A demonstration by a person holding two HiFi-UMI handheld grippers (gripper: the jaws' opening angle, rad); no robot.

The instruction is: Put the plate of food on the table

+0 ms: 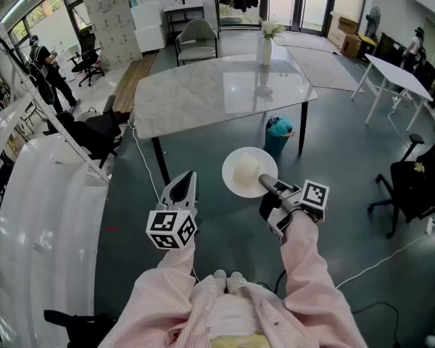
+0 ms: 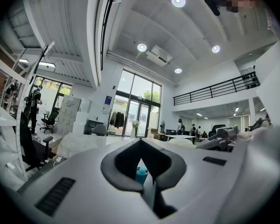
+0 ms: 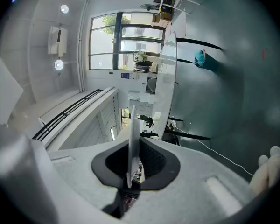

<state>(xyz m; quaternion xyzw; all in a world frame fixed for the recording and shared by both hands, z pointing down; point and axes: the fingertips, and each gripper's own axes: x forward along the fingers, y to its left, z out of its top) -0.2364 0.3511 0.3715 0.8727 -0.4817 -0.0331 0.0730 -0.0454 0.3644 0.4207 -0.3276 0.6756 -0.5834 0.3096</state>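
Facing a pale marble table (image 1: 225, 93) on a dark glossy floor, well beyond both sets of fingertips, with a vase of flowers (image 1: 265, 46) standing upright near its far edge. Pinching the near rim of the plate (image 1: 239, 183) in the right gripper (image 1: 264, 183), fingers (image 3: 154, 164) clamped on the thin white edge. Holding it level in the air just past those fingertips, short of the table and clear of it. Carrying a pale lump of food (image 1: 248, 169) on the plate, just ahead of the pinched rim. Holding the left gripper (image 1: 185, 183) out level, apart from the plate on its left, fingers (image 2: 175, 167) drawn together on nothing. Sighting a teal bin (image 1: 278, 133) on the floor beyond the right fingertips, beside a table leg.
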